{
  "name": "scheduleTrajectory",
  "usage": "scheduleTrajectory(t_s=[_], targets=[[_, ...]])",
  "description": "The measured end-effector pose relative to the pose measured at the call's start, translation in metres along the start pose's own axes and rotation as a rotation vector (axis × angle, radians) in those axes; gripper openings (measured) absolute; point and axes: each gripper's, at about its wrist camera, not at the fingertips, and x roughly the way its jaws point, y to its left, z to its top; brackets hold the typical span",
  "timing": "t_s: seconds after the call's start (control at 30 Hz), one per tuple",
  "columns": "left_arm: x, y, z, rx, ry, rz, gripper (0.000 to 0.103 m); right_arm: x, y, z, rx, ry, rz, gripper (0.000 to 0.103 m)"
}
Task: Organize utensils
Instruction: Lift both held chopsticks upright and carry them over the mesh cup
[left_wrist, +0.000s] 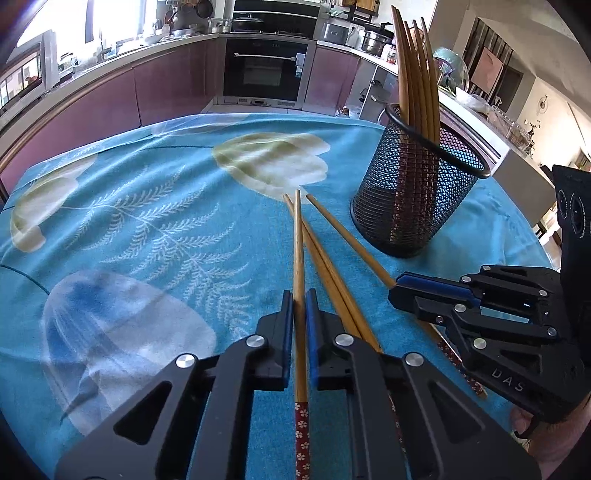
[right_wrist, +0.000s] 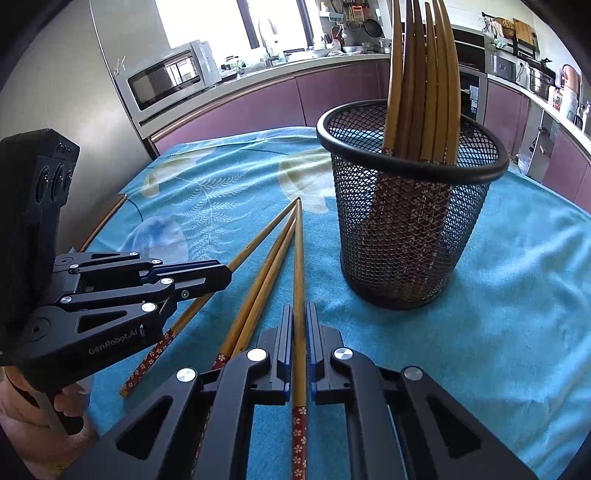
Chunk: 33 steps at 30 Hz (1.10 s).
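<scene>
Kitchen cabinets ring a blue-clothed desk (left_wrist: 147, 206). Lower centre in each wrist view, the left gripper (left_wrist: 300, 325) and right gripper (right_wrist: 299, 332) each have fingers clamped on one chopstick (two stay loose), presumably bound for the mesh holder (right_wrist: 406, 229) nearby.

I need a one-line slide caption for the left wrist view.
Left gripper shut on a chopstick; two more lie on the blue tablecloth beside the mesh holder.
</scene>
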Motion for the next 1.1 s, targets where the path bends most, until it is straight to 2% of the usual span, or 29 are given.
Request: scheduleTrajectory(t_s=[0.37,1.1], targets=[[-0.026,-0.005,0.000,0.008,-0.047,-0.030,0.008,-0.022,0.006,-0.001,-0.011,-0.047,0.055,0.006],[-0.069,-0.018,0.007,0.026,-0.132,-0.109,0.008,-0.067,-0.003,0.000,0.013,-0.163,0.082,0.006]])
